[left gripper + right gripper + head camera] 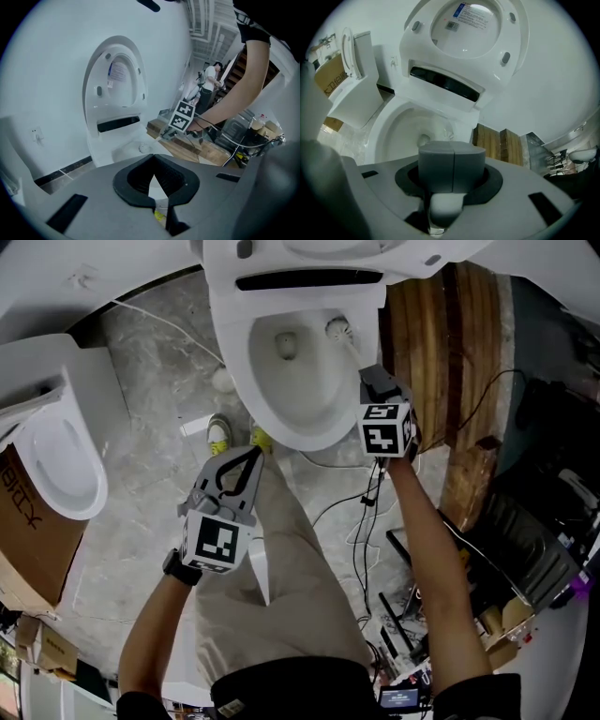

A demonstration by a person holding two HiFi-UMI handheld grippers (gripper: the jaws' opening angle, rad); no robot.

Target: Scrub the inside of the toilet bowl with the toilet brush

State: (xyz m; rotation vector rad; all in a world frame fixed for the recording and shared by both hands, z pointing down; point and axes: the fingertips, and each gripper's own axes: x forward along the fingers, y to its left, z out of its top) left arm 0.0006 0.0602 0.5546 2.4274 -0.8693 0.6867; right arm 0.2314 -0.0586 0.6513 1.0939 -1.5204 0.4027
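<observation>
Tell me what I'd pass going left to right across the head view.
second toilet → left gripper → toilet brush → right gripper → wooden boards

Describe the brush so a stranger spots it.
Take the centre toilet beside the wood planks. Inside its bowl, at the right rear wall, sits the brush: the only bristled white head, its thin handle clamped in the right tool.
</observation>
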